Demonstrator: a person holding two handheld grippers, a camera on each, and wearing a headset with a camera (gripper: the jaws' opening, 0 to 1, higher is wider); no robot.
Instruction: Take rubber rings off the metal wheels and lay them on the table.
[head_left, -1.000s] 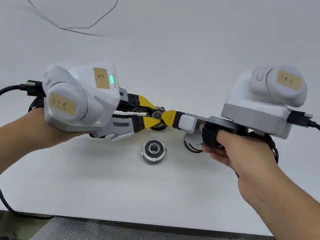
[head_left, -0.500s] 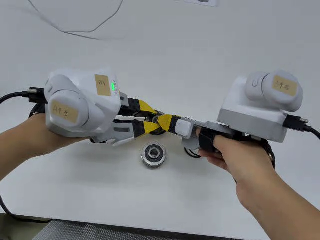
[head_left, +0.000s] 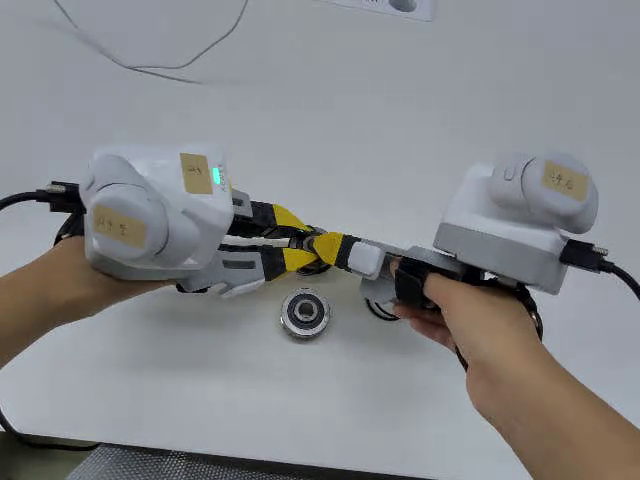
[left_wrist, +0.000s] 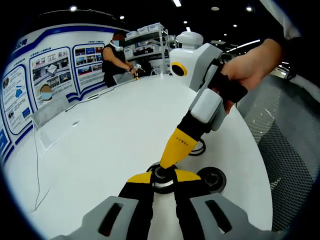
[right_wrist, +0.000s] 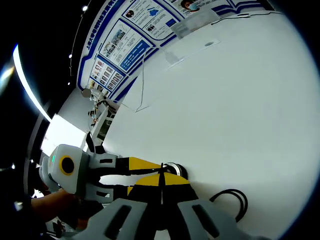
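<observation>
My left gripper (head_left: 298, 248) is shut on a small metal wheel (left_wrist: 161, 176) with a black rubber ring around its rim, held just above the table. My right gripper (head_left: 328, 246) comes in from the right with its yellow jaws shut at that wheel's edge, seemingly pinching the rubber ring (right_wrist: 172, 169). In the left gripper view the right gripper (left_wrist: 176, 149) reaches down onto the wheel from above. In the right gripper view my own jaws (right_wrist: 161, 179) meet in front of the wheel. A second wheel (head_left: 305, 313) lies flat on the table below the jaws.
Loose black rubber rings (head_left: 382, 305) lie on the white table (head_left: 400, 120) under the right gripper, also the ring (right_wrist: 232, 200). A thin cable (head_left: 150, 55) runs across the far table. The table's front edge (head_left: 300, 455) is near. A person stands far off (left_wrist: 112, 57).
Both grippers have stayed together at the held wheel. The right gripper has edged slightly left towards the left one. The wheel on the table has not moved.
</observation>
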